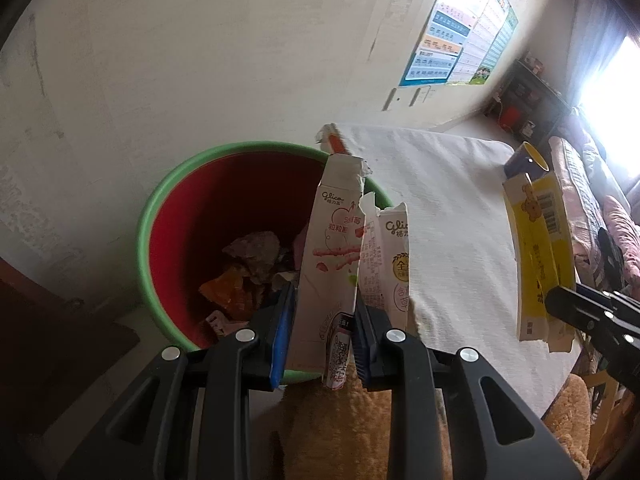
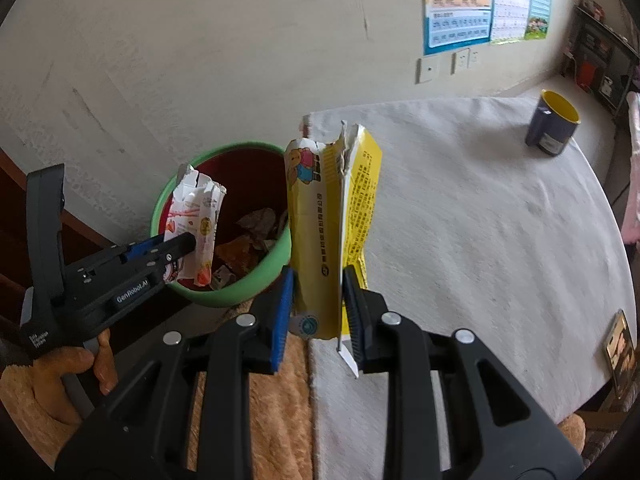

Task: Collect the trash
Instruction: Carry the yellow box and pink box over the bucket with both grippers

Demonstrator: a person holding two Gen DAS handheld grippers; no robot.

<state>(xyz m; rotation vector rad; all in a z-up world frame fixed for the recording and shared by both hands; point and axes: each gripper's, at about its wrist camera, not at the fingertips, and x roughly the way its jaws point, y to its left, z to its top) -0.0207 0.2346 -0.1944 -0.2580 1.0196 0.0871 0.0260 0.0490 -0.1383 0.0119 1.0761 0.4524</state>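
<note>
**Two torn boxes held up beside the bin**

Left gripper [image 1: 322, 328] clamped on a torn white-and-pink cardboard snack box [image 1: 332, 256], pinched upright at its lower part between blue pad and black ribbed pad. Box held above the near rim of a round red plastic bin with a green rim [image 1: 160, 200], its ragged open top uppermost. Seen from the right wrist, same gripper [image 2: 188, 246] and box [image 2: 196, 216] over the bin's left side [image 2: 276, 264].

Right gripper [image 2: 316, 300] closed on a torn yellow cardboard box printed with a cartoon bear [image 2: 320, 224], likewise upright, torn end up, held just beside the bin at the edge of the white-cloth-covered tabletop [image 2: 480, 240]. From the left wrist, yellow box [image 1: 536, 248] visible to the right, over the tabletop [image 1: 448, 220], gripped low by the right gripper [image 1: 560, 304].

Inside the bin: crumpled grey paper [image 1: 256, 252], orange wrapper [image 1: 228, 296] and other scraps, too jumbled to count.

Counted: two grippers, two boxes, one bin. One dark blue mug with a yellow interior [image 2: 554, 126] standing on the far part of the tabletop, well apart from both boxes.
</note>
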